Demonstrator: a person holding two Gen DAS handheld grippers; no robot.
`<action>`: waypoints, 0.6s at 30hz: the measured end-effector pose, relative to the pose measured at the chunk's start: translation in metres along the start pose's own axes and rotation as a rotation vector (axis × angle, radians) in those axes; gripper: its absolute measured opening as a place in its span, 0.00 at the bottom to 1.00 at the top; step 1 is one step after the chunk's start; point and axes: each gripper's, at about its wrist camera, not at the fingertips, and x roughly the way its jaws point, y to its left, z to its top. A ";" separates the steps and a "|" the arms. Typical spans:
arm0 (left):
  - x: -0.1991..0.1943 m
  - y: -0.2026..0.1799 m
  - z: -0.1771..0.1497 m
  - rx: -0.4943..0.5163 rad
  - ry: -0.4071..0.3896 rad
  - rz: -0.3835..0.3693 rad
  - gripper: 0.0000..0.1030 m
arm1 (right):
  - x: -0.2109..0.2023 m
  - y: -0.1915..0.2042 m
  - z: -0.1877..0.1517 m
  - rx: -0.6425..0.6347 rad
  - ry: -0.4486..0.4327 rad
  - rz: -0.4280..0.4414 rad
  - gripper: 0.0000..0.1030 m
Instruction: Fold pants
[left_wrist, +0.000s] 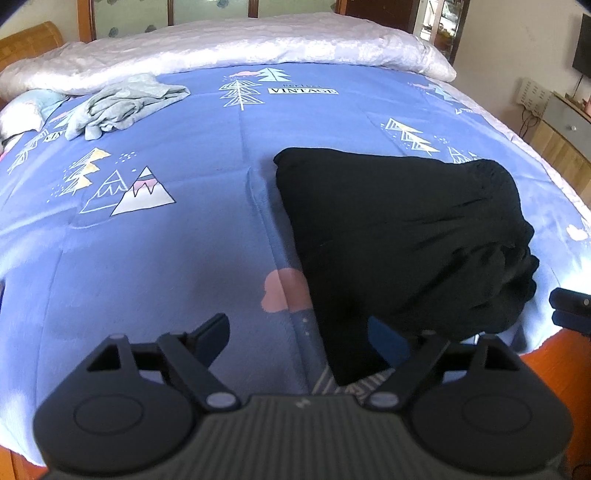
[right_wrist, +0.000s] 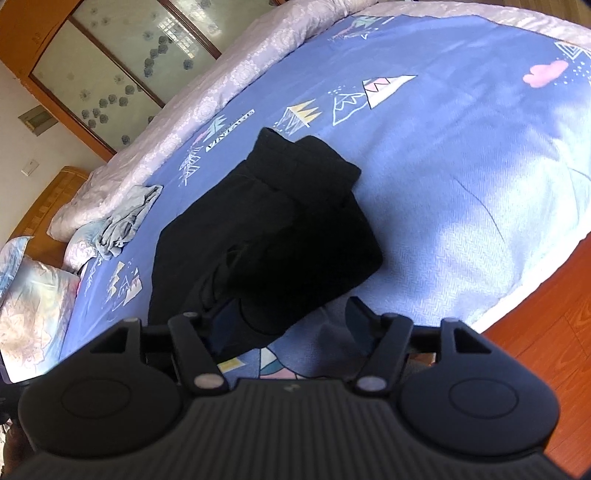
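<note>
From my left gripper (left_wrist: 299, 339) I see the black pants (left_wrist: 402, 236) folded into a bundle on the blue bedspread (left_wrist: 147, 258), near the bed's edge; my jaws stand wide apart, pressing nothing, the right finger at the bundle's near corner. From my right gripper (right_wrist: 291, 325) the pants (right_wrist: 288, 229) lie just ahead, jaws spread, with only the bundle's near edge between them, unpinched.
</note>
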 end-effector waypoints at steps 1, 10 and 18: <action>0.002 -0.001 0.001 0.003 0.003 0.004 0.87 | 0.001 -0.001 0.001 0.001 0.003 0.002 0.66; 0.014 -0.002 0.011 -0.008 0.023 -0.035 0.90 | 0.006 -0.013 0.023 -0.030 -0.009 -0.017 0.71; 0.026 -0.002 0.016 -0.030 0.060 -0.066 0.90 | 0.010 -0.017 0.031 -0.098 -0.025 -0.106 0.71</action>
